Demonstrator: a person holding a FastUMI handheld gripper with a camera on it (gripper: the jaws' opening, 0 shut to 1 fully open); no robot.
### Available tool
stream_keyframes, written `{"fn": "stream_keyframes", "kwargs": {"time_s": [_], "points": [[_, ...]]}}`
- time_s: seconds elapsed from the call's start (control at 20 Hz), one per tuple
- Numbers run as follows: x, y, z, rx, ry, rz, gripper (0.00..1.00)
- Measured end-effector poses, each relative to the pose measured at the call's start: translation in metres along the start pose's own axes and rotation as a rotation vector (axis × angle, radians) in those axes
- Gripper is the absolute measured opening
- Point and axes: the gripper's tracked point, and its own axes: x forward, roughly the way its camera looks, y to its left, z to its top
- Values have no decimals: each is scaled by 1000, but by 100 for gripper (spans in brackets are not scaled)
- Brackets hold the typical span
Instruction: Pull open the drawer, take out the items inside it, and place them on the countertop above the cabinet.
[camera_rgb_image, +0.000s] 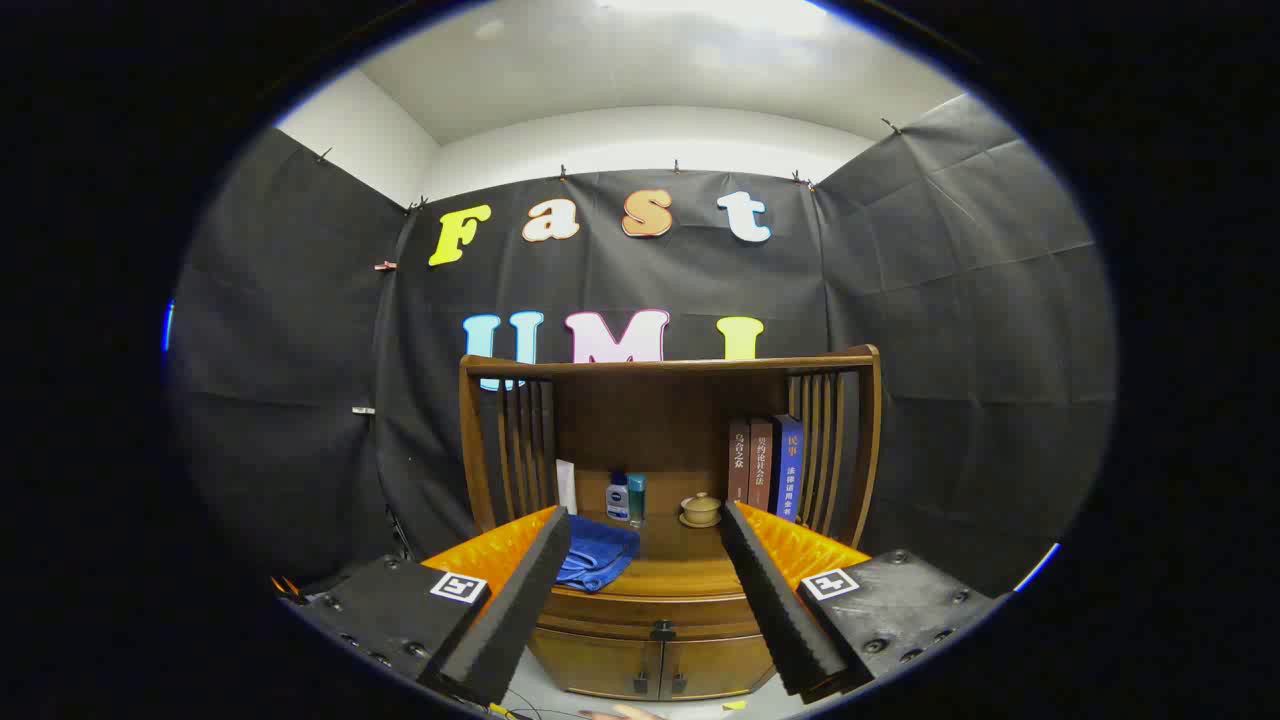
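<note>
Gripper (645, 530), fingers spread wide and empty; the closed wooden drawer's small dark knob (662, 630) is seen centred between them, lower and beyond the fingertips.

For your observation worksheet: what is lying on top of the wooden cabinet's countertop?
On the countertop lie a blue cloth, two small bottles, a lidded cup on a saucer and three upright books. The open tongs cover both ends of it.
</note>
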Motion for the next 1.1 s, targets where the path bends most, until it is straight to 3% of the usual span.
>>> {"fn": "stream_keyframes", "kwargs": {"time_s": [1.1], "points": [[-9,-2,-1,27,-5,-3,99]]}}
